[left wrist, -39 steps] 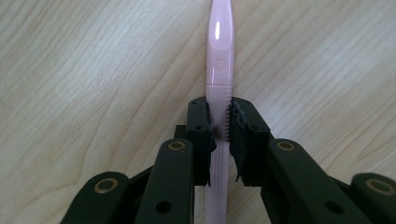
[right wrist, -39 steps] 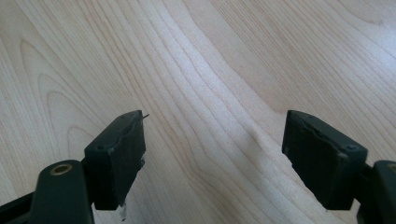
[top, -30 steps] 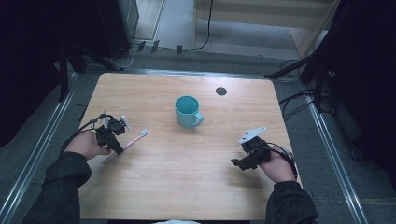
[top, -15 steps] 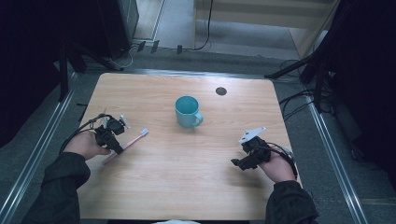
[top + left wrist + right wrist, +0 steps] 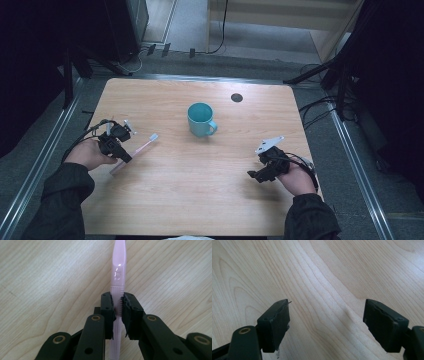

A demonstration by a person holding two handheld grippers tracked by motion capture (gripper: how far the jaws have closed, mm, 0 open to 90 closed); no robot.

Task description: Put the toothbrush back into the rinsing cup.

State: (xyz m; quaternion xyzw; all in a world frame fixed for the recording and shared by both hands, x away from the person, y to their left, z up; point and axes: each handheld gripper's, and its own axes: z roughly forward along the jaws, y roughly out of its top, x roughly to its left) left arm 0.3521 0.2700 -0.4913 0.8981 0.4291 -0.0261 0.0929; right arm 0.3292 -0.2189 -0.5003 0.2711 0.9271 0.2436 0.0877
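Left claw (image 5: 118, 306) low, clamping toothbrush (image 5: 117, 272).

Left gripper (image 5: 121, 152) with the pink toothbrush (image 5: 142, 147) clamped between its pads: shifted very slightly toward the table's left edge (image 5: 92, 117) since one second ago, the toothbrush travelling with it. The brush head, on the far side of the jaws from the hand, sits a touch further from the teal mug (image 5: 201, 120). No other difference resolvable between frames.

No legible text — none anywhere
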